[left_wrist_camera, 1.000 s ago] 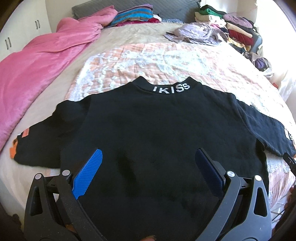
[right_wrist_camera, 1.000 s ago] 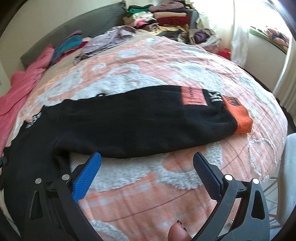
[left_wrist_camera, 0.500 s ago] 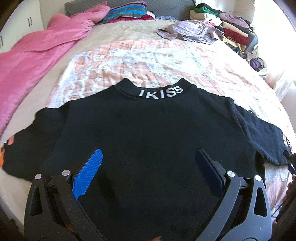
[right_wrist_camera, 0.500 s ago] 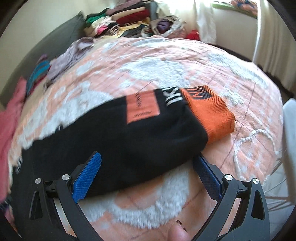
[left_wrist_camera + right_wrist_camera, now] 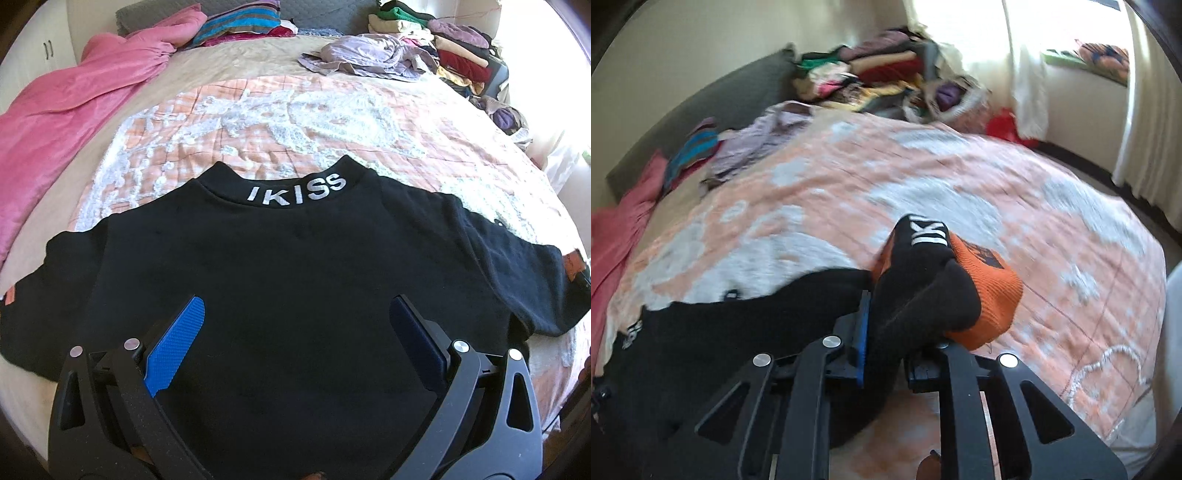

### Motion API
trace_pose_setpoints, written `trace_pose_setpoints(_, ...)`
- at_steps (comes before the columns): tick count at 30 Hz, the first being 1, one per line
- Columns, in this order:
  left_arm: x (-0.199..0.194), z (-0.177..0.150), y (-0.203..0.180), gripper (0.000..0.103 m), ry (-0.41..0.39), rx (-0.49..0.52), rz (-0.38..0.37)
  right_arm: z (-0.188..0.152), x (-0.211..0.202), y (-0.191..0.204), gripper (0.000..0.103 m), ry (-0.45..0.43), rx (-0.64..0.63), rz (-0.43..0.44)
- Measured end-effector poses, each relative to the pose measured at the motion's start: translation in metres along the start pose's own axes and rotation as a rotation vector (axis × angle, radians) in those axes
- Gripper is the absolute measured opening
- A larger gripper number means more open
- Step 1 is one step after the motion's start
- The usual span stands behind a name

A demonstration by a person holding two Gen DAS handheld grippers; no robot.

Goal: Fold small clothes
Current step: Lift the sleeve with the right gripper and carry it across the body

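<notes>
A small black sweater (image 5: 288,266) lies back-up on the bed, its collar lettered "IKISS" (image 5: 299,192). My left gripper (image 5: 295,321) hovers open over the sweater's lower back, nothing between its blue pads. In the right wrist view my right gripper (image 5: 886,325) is shut on the sweater's right sleeve (image 5: 923,291), bunched near the orange cuff (image 5: 993,295), and lifts it off the bedspread. The sleeve runs left to the sweater's body (image 5: 683,354). The left sleeve end with an orange patch (image 5: 9,295) lies at the left edge.
An orange and white bedspread (image 5: 295,122) covers the bed. A pink blanket (image 5: 66,99) lies along the left side. A lilac garment (image 5: 362,59) and stacked clothes (image 5: 454,48) sit at the far end. Curtains (image 5: 1145,110) hang at the right.
My right gripper closed on the sleeve near the cuff and raised it, bunching the cloth. My left gripper drifted left over the sweater and stayed open.
</notes>
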State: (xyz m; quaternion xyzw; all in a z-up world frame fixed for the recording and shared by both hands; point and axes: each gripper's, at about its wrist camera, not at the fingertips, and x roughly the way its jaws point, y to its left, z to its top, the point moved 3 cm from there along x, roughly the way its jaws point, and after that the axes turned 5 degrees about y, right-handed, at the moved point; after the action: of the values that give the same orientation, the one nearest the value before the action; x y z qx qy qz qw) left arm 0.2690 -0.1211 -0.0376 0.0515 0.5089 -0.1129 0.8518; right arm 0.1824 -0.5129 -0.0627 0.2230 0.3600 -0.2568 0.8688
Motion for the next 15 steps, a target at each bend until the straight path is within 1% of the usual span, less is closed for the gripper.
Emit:
trace_pose_setpoints(6, -0.013, 0.005, 0.001, 0.094, -0.018, -0.013, -0.041, 0.012, -0.02, 0.052, 0.013, -0.014, -0.115, 0.054)
trace_pose_setpoints(9, -0.02, 0.007, 0.005, 0.094, -0.027, -0.024, -0.044, 0.013, -0.033, 0.08, 0.013, -0.021, -0.172, 0.097)
trace_pose_setpoints(14, -0.029, 0.008, 0.015, 0.094, -0.034, -0.042, -0.045, 0.013, -0.049, 0.122, 0.013, -0.04, -0.269, 0.129)
trace_pose_setpoints(15, -0.031, 0.008, 0.018, 0.094, -0.035, -0.044, -0.045, 0.012, -0.053, 0.131, 0.013, -0.041, -0.282, 0.147)
